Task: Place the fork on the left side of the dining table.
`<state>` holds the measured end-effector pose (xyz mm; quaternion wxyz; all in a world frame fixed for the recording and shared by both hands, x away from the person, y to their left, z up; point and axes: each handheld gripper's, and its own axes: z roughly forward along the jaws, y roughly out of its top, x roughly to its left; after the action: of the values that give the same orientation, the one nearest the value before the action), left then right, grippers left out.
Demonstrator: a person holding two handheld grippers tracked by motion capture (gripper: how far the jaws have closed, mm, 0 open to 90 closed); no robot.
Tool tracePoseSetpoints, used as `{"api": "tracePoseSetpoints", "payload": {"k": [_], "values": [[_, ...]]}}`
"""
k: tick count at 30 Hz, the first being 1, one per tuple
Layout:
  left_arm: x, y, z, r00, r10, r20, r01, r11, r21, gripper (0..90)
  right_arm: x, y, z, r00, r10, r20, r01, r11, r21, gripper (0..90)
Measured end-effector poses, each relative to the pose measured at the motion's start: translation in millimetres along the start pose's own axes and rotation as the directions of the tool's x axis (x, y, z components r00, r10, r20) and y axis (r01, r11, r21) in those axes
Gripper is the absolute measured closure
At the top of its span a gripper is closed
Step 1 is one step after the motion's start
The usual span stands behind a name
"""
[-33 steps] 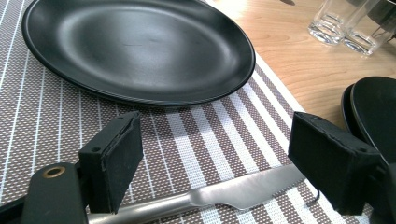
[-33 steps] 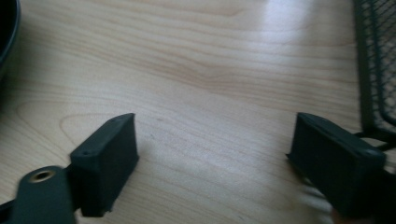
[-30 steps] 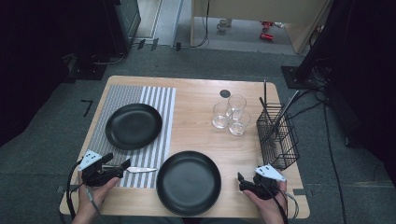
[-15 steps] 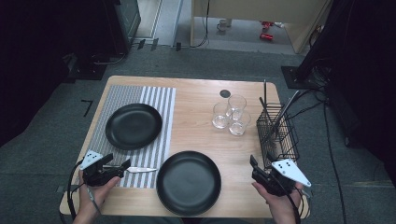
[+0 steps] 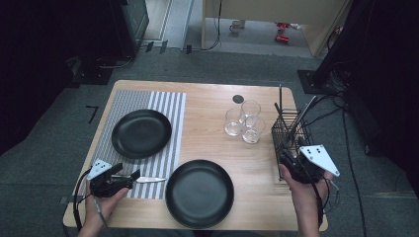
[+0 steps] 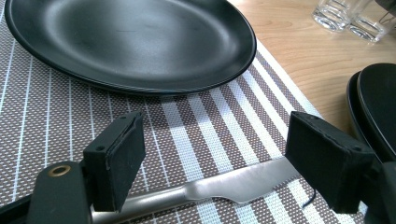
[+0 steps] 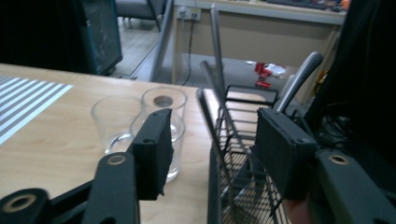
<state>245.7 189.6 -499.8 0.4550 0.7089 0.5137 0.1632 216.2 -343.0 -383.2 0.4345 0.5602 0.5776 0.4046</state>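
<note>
A silver table knife [image 5: 149,179] [image 6: 233,184] lies on the striped placemat [image 5: 163,106] [image 6: 196,121], blade pointing right toward the near black plate [image 5: 199,193] [image 6: 378,107]. My left gripper [image 5: 129,177] [image 6: 217,140] rests low over the knife, open, with a pad on each side of it and neither pressing. My right gripper [image 5: 289,157] [image 7: 212,126] is lifted off the table just in front of the wire cutlery basket [image 5: 290,129] [image 7: 243,140]. Its jaws have just been closing but still stand apart, with nothing gripped. Dark utensils [image 7: 215,51] stand in the basket.
A second black plate [image 5: 142,133] [image 6: 130,42] sits on the placemat behind the left gripper. Three clear glasses [image 5: 243,121] [image 7: 140,116] cluster left of the basket. Cables trail off the table's right side. A small dark disc [image 5: 238,98] lies near the far edge.
The right gripper has risen from the table's front right corner and come up to the basket, its jaws narrower than before. The left gripper and knife have stayed put.
</note>
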Motion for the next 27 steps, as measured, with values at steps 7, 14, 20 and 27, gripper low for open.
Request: {"api": "tracePoseSetpoints", "payload": {"k": [7,14,20,27], "values": [[-0.4,-0.8,1.9,0.9999,0.008,0.008,-0.008,0.9999,0.015,20.9,1.3,6.9,19.1,0.9999,0.008,-0.014,-0.008,0.999,0.037,56.8],[-1.3,-1.3,3.0,0.9997,0.019,0.017,-0.02,0.9995,0.025,22.4,8.8,12.5,34.0,0.9996,-0.021,0.019,0.02,0.997,0.068,67.3],[-0.1,-2.0,4.3,0.9996,0.021,0.021,-0.022,0.9991,0.037,23.2,7.2,10.2,39.3,0.9967,-0.073,0.035,0.07,0.994,0.088,82.2],[-1.4,-2.3,5.7,0.9995,0.026,0.02,-0.027,0.9986,0.045,23.7,-5.7,13.6,30.2,0.995,-0.06,0.08,0.056,0.997,0.052,87.9]]}}
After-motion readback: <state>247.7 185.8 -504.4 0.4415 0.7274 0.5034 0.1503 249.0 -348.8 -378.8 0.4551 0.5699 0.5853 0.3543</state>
